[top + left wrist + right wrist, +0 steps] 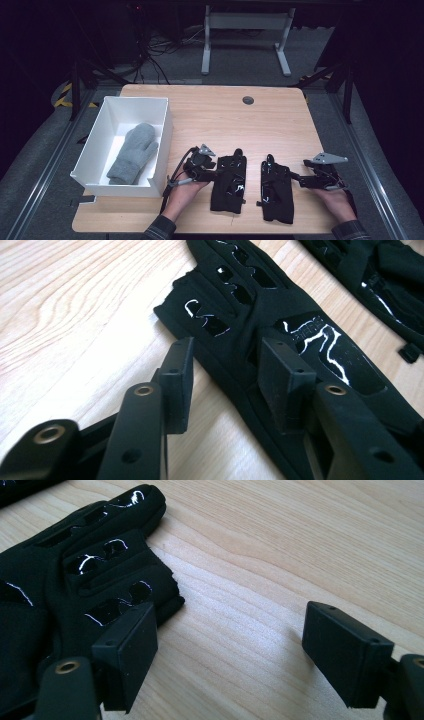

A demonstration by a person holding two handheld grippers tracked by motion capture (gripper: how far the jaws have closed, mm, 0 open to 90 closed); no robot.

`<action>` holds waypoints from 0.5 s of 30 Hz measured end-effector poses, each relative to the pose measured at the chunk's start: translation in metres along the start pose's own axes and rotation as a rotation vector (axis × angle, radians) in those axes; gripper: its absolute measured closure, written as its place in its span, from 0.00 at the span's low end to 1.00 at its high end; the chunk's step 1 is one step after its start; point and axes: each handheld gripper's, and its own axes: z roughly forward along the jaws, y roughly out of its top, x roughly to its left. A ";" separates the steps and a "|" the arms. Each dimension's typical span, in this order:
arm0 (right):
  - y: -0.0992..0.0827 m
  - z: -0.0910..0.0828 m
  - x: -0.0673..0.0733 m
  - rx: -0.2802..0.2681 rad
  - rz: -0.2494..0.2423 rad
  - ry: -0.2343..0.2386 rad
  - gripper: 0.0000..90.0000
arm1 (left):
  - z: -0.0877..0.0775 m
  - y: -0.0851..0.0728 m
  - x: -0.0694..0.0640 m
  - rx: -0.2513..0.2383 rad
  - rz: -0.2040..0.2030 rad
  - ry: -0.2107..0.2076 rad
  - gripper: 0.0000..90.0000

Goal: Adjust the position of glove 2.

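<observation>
Left gripper (227, 385) low over the near left part of the table, jaws partly apart and clamping nothing; one pad over bare wood, the other over the edge of the left black glove (280, 320). Same gripper in the high view (212, 167), touching or just beside that glove's left edge (229, 182), held by the left hand (186, 192).

Right gripper (230, 650) with jaws wide, bare wood between them; left pad at the edge of the right black glove (60, 590), whether touching cannot be told, right pad well clear over the table. In the high view, this gripper (300, 179) just right of the same glove (276, 190), right hand (337, 200) behind it.

Both gloves flat, side by side, near edge of the wooden table (240, 120), fingers pointing far, glossy patches on the backs.

Farther left, a white box (162, 135) on the table's left side, a grey mitten (132, 152) lying inside.
</observation>
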 end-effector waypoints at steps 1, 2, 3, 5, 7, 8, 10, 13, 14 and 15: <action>0.000 0.000 0.000 0.000 -0.001 -0.001 0.25 | 0.003 0.000 -0.001 0.006 0.000 0.007 0.64; 0.000 0.000 0.000 -0.001 -0.002 0.001 0.25 | 0.004 -0.001 -0.001 0.020 0.005 0.014 0.64; 0.000 0.000 0.000 -0.001 -0.002 0.001 0.25 | 0.005 -0.001 -0.002 0.027 0.007 0.018 0.64; 0.000 0.000 0.000 -0.001 -0.003 0.002 0.25 | 0.010 -0.003 -0.003 0.062 0.016 0.049 0.64; 0.000 0.000 0.000 -0.001 -0.003 0.003 0.25 | 0.011 -0.005 -0.004 0.051 0.011 0.061 0.63; 0.000 0.000 0.000 -0.001 -0.004 0.002 0.25 | 0.012 -0.005 -0.006 0.053 0.020 0.071 0.63; 0.000 0.000 0.000 0.000 -0.005 0.000 0.25 | 0.012 -0.004 -0.009 0.058 0.028 0.092 0.64; 0.000 0.000 0.000 -0.001 -0.005 0.000 0.25 | 0.013 -0.004 -0.013 0.059 0.030 0.074 0.74; 0.000 0.000 0.000 0.000 -0.007 -0.001 0.25 | 0.014 -0.004 -0.014 0.059 0.031 0.070 0.82; 0.000 0.000 0.001 -0.001 -0.012 -0.004 0.26 | 0.014 -0.004 -0.014 0.056 0.030 0.066 0.90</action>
